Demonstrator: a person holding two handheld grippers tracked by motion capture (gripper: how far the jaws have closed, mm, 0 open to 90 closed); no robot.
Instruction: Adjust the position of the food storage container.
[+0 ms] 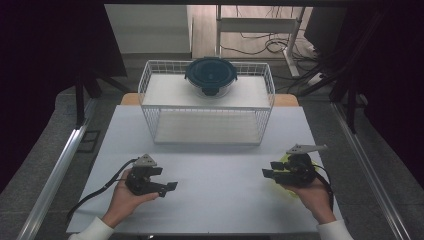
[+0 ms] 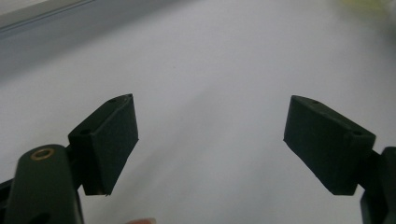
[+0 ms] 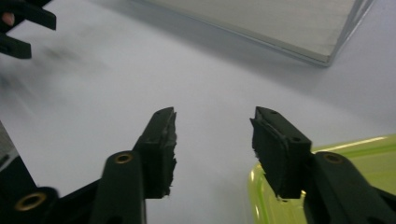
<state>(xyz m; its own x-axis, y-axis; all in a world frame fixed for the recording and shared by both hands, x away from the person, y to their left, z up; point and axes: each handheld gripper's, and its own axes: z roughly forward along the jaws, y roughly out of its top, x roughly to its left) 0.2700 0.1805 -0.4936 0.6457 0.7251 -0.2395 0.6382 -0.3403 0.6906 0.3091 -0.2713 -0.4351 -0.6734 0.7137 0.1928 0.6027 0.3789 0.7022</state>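
Nearest the person, the right gripper [image 1: 272,173] hangs just over a yellow-green container [image 3: 327,182] that lies on the white surface [image 1: 220,170] beside the right hand; its fingers [image 3: 161,149] are part-spread with nothing between them, one standing at the container's rim. The likely slip here is that this finger comes down on the rim rather than astride it, so the light container tips or skids toward the near right edge of the surface, which is close by. The left gripper [image 1: 167,186] rests low at the near left, fingers [image 2: 109,140] spread wide and empty, well apart from the container, so it cannot steady it without crossing the bare middle. That middle stretch is open and gives both hands free room. Farther off stands a white wire basket [image 1: 150,85] with a dark-lidded round container [image 1: 210,75] on its upper shelf; a lift carried that way could catch the basket's front wires or knock the round container.
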